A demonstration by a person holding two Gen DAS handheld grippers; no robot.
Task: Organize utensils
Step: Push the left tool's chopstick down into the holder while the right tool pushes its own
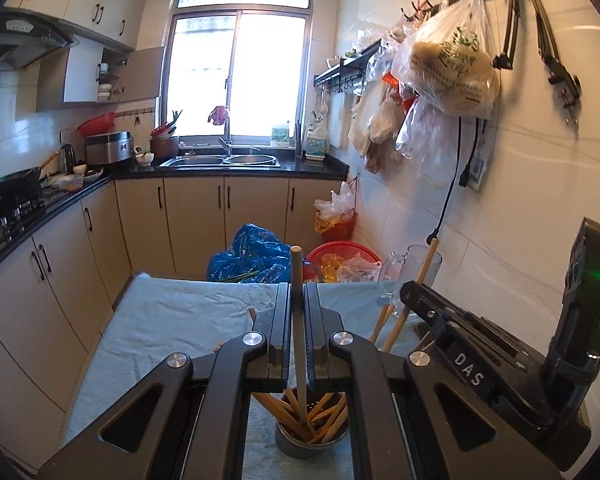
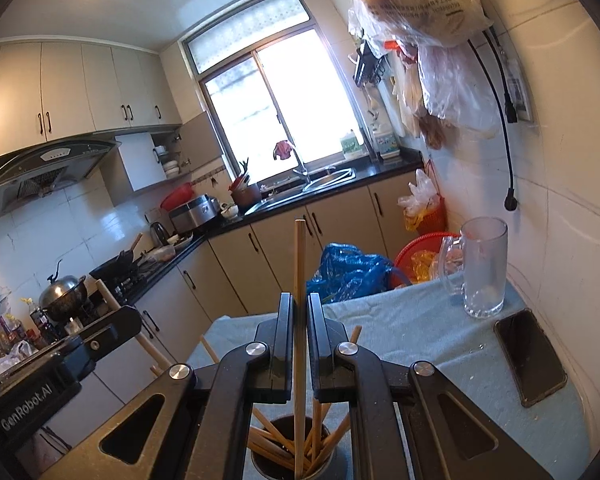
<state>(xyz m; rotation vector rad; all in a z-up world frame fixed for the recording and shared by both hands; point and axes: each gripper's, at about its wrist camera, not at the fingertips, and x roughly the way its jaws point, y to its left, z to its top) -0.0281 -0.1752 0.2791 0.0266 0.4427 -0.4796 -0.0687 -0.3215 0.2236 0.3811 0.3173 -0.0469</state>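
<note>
My left gripper point(image 1: 297, 292) is shut on a wooden chopstick point(image 1: 297, 280) held upright, its lower end in a metal cup point(image 1: 312, 442) holding several chopsticks. My right gripper point(image 2: 299, 304) is shut on another wooden chopstick point(image 2: 299, 256), also upright, with its lower end in the same cup point(image 2: 292, 460). The right gripper shows in the left wrist view point(image 1: 410, 288) with its chopstick point(image 1: 428, 264). The left gripper shows at the left of the right wrist view point(image 2: 132, 316).
A clear glass mug point(image 2: 482, 266) stands at the far right of the blue-grey towel point(image 2: 420, 328) on the table. A black phone point(image 2: 530, 362) lies near the wall. Beyond the table are a blue bag point(image 1: 252, 254) and red baskets point(image 1: 342, 250).
</note>
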